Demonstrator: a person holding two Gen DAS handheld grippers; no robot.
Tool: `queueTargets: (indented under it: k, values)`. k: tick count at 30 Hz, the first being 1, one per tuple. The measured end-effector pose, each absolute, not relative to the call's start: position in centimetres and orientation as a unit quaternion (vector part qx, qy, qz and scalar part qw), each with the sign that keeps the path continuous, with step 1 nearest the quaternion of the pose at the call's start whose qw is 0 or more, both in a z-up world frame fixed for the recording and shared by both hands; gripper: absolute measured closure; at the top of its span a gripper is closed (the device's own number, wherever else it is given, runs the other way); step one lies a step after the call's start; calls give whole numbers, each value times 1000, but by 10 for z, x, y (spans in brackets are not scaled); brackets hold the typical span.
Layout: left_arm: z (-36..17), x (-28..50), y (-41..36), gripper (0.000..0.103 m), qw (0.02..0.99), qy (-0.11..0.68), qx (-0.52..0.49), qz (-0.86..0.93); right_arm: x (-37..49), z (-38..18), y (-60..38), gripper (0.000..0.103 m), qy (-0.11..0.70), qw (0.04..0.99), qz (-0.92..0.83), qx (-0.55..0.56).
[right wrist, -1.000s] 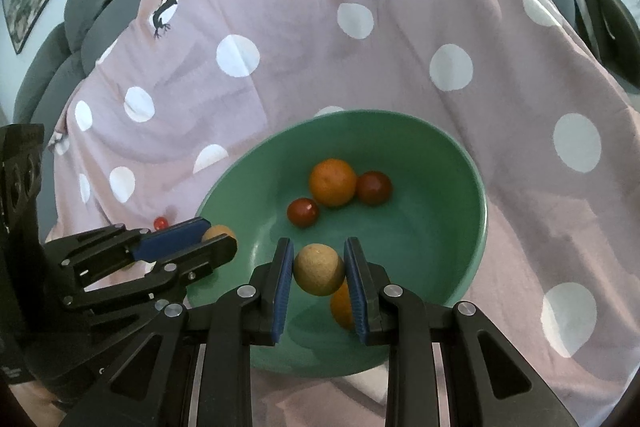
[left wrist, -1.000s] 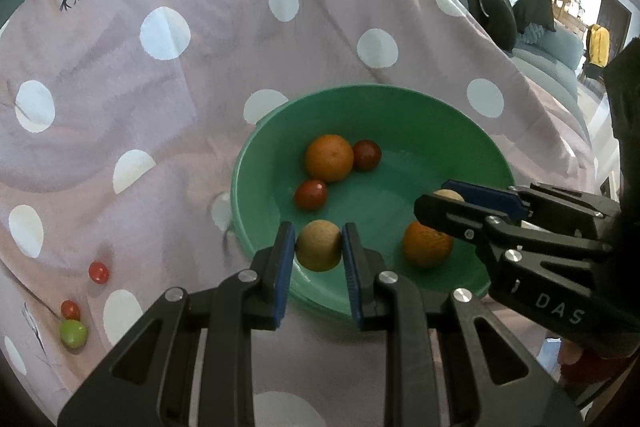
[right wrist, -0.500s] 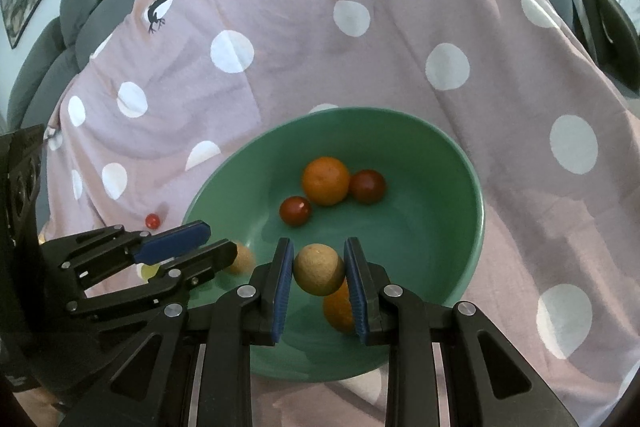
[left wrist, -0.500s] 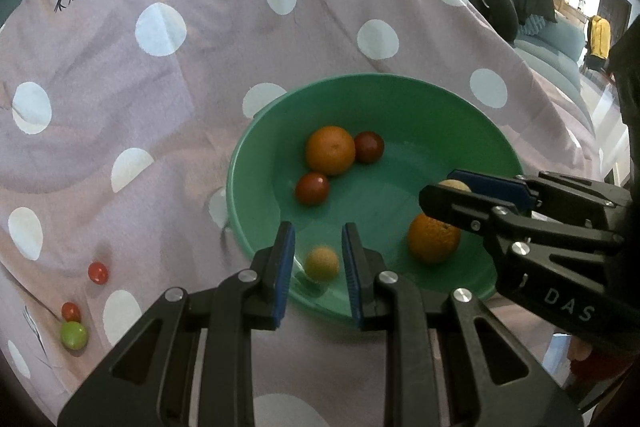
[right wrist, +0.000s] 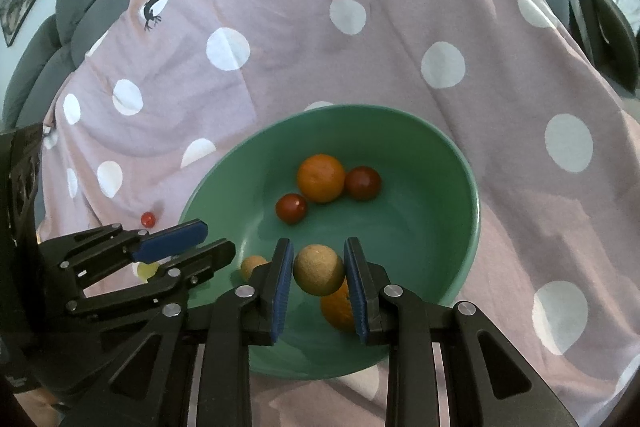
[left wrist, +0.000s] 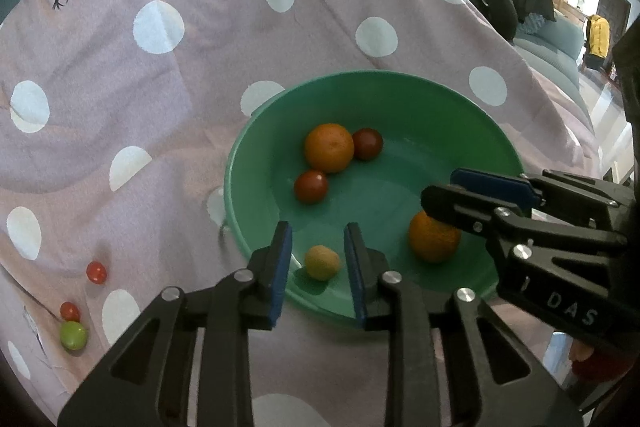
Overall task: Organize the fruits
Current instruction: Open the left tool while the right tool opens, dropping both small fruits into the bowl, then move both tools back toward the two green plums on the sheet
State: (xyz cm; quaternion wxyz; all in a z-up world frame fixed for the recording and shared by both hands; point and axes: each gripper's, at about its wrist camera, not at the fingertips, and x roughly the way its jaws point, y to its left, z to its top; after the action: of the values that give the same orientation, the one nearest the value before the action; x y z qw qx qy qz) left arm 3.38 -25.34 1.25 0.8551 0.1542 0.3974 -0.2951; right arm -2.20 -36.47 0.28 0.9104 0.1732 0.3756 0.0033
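Between the spread fingers of the left gripper (left wrist: 318,259), a small tan fruit (left wrist: 322,262) lies loose inside the green bowl (left wrist: 240,163), near its closer rim. Beyond, the right gripper (right wrist: 319,269) clamps a larger tan fruit (right wrist: 319,269) above an orange (right wrist: 338,307).

The scene is viewed from two fisheye cameras, each mounted behind a pair of black, blue-padded fingers and aimed forward and steeply down. The round green plastic bowl (left wrist: 496,143) is seen at close range from its near left rim by the left wrist view, with the right gripper (left wrist: 440,193) intruding at right. The same bowl (right wrist: 470,187) is looked into from the near right, the left gripper (right wrist: 218,241) entering at left. Bowl and pink white-dotted cloth (left wrist: 200,99) are shared; the far room is probably too distorted to be matched.
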Motion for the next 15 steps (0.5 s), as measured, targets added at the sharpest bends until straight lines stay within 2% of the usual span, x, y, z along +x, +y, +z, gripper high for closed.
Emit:
queueTargets:
  k: [4,7,9,11,15]
  values:
    - [12,32,-253,64,857,394,155,-295,-24,4,-365,72,376,911,-3,168]
    - [14,29,-252,55,859,389,149,-298,-28,5,-368,69,373,912,-8,171]
    - [17,25,-250,40,861,382,144,-302,-32,7,-371,59,368,913,-13,177]
    - [22,19,-244,29,867,374,134,-300,-37,7,-374,58,360,913,-12,191]
    - [29,10,-222,28,875,373,107,-290,-47,7,-375,58,348,915,-3,206]
